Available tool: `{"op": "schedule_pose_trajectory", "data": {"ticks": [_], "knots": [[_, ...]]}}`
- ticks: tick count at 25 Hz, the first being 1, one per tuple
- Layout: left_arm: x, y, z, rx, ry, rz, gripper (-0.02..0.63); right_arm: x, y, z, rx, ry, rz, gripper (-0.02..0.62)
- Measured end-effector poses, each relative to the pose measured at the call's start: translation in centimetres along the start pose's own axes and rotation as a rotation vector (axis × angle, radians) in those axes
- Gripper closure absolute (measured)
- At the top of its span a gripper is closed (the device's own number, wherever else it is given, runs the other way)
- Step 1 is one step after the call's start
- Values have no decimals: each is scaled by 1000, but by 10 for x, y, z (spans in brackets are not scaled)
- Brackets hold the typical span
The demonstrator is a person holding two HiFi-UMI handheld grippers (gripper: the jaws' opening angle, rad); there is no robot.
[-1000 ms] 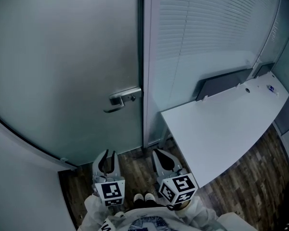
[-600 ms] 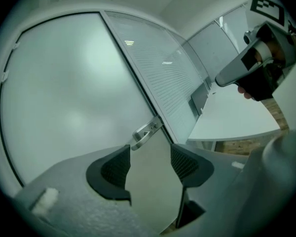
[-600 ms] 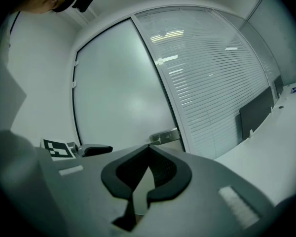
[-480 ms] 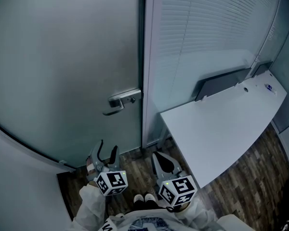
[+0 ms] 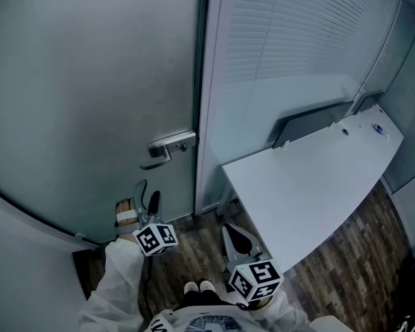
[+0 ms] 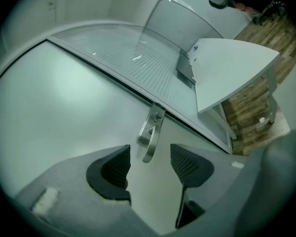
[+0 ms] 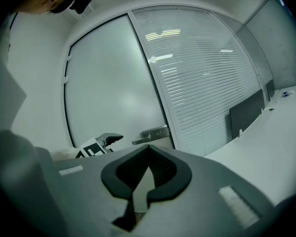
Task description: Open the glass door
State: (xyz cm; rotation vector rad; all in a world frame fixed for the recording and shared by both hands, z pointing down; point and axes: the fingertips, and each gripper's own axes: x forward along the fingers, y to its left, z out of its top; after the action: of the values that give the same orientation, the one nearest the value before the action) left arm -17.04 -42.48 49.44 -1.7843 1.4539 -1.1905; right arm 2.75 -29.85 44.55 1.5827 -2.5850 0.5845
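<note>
A: Far left first, where's the glass door (image 5: pixel 90 81)?

B: Frosted, fills the left of the head view. It's shut against the frame, w/ the lever handle (image 5: pixel 167 147) at its right edge.

A: Left gripper (image 5: pixel 146 194)?

B: Low in front of the door, just below the handle. Jaws spread wide, nothing btwn the pads. In the left gripper view the handle (image 6: pixel 150 135) shows ahead in the gap btwn the jaws, apart from both. No contact.

A: Right gripper (image 5: pixel 236 235)?

B: Nearer the person, over the wood floor (image 5: pixel 194 254), well apart from the door. In the right gripper view its jaws are brought together, tips meeting, and it grips nothing.

A: Further right?

B: Glass panel w/ blinds (image 5: pixel 290 33) beside the door, then a white desk (image 5: pixel 318 185) against it. Neither gripper touches those.
</note>
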Motion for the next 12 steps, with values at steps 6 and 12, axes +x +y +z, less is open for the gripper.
{"op": "schedule_pose_trajectory", "data": {"ticks": [6,12], "knots": [[45,-20,-6,154,34,-62,344,-1,-12,-7,5,13,-32,592],[90,-28,-14,289,51,-47,344,4,-18,-9,11,18,-45,592]]}}
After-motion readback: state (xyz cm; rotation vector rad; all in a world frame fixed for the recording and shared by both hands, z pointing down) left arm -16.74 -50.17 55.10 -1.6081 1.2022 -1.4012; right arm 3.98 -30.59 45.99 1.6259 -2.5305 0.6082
